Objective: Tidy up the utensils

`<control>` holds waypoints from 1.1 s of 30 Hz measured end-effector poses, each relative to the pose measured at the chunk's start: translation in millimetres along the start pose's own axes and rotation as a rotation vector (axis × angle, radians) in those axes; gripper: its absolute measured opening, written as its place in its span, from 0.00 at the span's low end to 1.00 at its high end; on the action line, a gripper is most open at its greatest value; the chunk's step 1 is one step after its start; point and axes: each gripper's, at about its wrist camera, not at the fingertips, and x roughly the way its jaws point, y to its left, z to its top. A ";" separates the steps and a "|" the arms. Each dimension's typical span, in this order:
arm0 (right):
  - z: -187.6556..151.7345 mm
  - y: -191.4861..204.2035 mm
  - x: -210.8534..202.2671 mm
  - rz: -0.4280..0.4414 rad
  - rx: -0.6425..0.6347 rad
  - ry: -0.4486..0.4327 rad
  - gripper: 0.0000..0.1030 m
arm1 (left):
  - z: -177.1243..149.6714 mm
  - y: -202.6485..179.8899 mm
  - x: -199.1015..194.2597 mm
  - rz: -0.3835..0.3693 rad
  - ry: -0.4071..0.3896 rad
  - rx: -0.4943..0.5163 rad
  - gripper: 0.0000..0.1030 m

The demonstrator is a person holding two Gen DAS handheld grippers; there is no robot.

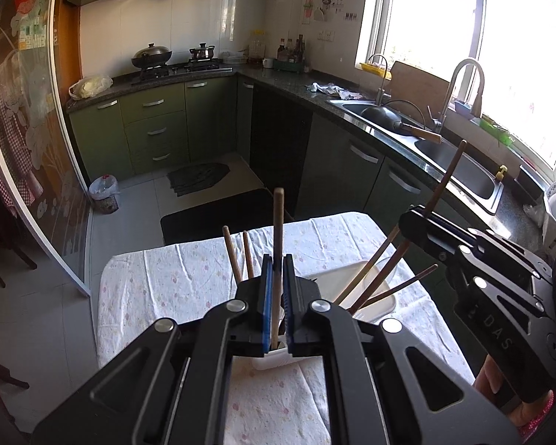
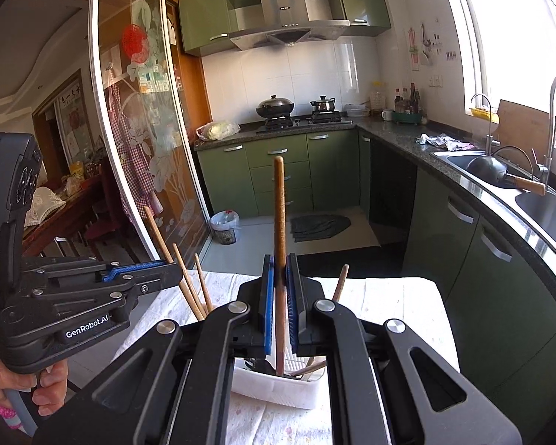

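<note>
Chopsticks (image 1: 374, 282) in holder (image 2: 278, 389) — holder on table (image 1: 166, 282).

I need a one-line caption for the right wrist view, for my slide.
Right gripper, jaws shut on a wooden chopstick, above a white holder on the table.

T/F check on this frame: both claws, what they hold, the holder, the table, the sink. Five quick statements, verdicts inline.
1. The left claw is shut on a wooden chopstick. True.
2. The right claw is open and empty. False: it is shut on a wooden chopstick.
3. Both held sticks point upright over a white holder. True.
4. The table is bare wood. False: a white flowered cloth covers it.
5. The sink by the window holds no cookware. False: a dark wok with a wooden handle lies in the far basin.
</note>
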 end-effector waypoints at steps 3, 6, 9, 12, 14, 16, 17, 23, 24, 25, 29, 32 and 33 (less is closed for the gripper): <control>-17.5 1.9 8.3 -0.015 -0.008 0.011 0.07 | -9.5 0.2 8.5 0.014 0.007 0.015 0.05; -32.3 -0.1 17.0 -0.022 -0.007 0.035 0.07 | -20.5 -0.8 16.9 0.017 0.026 0.020 0.05; -43.4 0.0 22.4 -0.028 -0.010 0.049 0.08 | -31.4 1.3 23.8 0.016 0.044 0.018 0.05; -48.3 2.6 20.1 -0.041 -0.017 0.035 0.17 | -40.0 1.8 25.7 0.022 0.041 0.018 0.05; -51.7 2.4 12.3 -0.043 -0.012 0.018 0.21 | -45.6 1.9 23.6 0.028 0.029 0.020 0.05; -54.3 1.7 0.1 -0.039 -0.002 -0.004 0.28 | -52.0 0.7 19.1 0.028 0.017 0.018 0.06; -54.6 0.8 -8.3 -0.031 0.006 -0.019 0.32 | -55.8 -0.2 15.7 0.029 0.010 0.019 0.06; -78.4 2.6 -72.8 -0.005 0.017 -0.093 0.49 | -79.9 -13.0 -19.3 0.067 -0.076 0.046 0.15; -83.5 2.6 -83.8 0.000 0.019 -0.100 0.50 | -85.2 -16.0 -26.1 0.077 -0.091 0.050 0.17; -89.6 1.5 -95.7 0.004 0.021 -0.108 0.55 | -91.2 -18.8 -33.4 0.086 -0.105 0.056 0.20; -118.0 -3.1 -139.0 0.001 0.025 -0.127 0.70 | -116.4 -28.6 -63.9 0.115 -0.157 0.057 0.41; -145.1 -6.7 -171.5 0.002 0.040 -0.127 0.87 | -140.8 -35.8 -89.8 0.137 -0.206 0.057 0.58; -153.8 -7.3 -181.7 0.003 0.042 -0.127 0.90 | -149.5 -38.5 -98.9 0.152 -0.225 0.061 0.64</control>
